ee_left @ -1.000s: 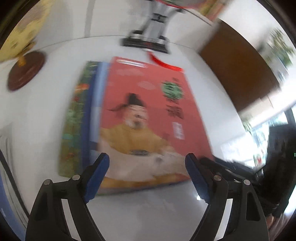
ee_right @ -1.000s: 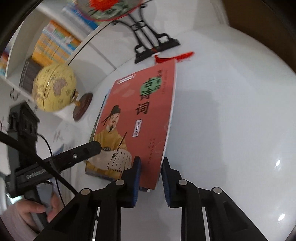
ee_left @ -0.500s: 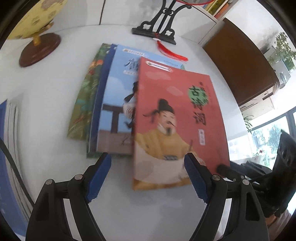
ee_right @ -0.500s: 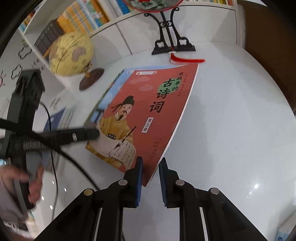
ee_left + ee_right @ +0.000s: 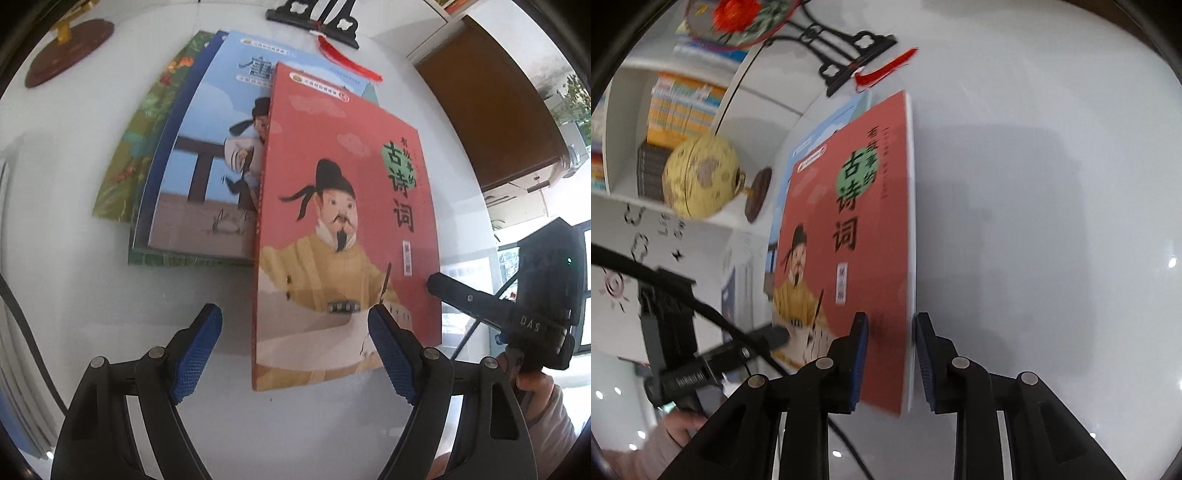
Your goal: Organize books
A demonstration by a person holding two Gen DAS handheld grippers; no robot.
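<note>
A red book with a robed figure on its cover lies shifted right, half over a light blue book. That one rests on a dark-blue-edged book and a green one. My left gripper hangs open above the red book's near edge, which sits between its blue pads without contact. My right gripper straddles the red book's near right corner. Its jaws are opening: the left pad lies over the cover and the right pad stands off the edge. One right finger shows at the book's right side.
A yellow globe on a brown base stands at the back left. A black fan stand with a red tassel sits behind the books. A brown cabinet is to the right and shelved books line the wall. The books lie on a white table.
The red book has slid right off the stack, uncovering the light blue book. My right jaws have widened around its corner. My left gripper has come lower and nearer.
</note>
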